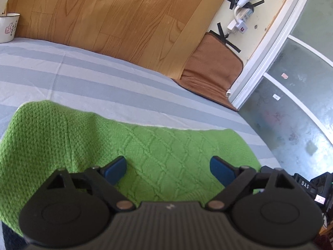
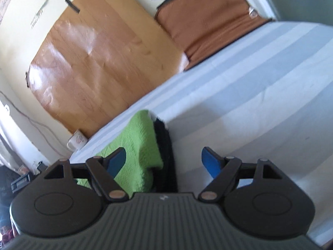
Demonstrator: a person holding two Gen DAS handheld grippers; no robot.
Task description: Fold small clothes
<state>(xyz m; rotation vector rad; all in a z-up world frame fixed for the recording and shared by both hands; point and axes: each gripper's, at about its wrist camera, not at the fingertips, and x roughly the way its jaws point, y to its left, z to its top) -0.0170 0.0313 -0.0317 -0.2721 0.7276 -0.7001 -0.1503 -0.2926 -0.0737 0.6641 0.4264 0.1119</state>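
The green knit (image 1: 145,152) is laid crosswise just ahead of the left hand-held gripper (image 1: 168,169), spread wide, empty. The right hand-held gripper (image 2: 163,162) is likewise held wide and empty, the knit (image 2: 137,145) left of centre.

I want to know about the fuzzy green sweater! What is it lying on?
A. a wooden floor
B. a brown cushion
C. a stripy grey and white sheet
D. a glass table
C: the green knit sweater lies on the sheet with grey and white stripes; the left gripper hangs open over it, holding nothing.
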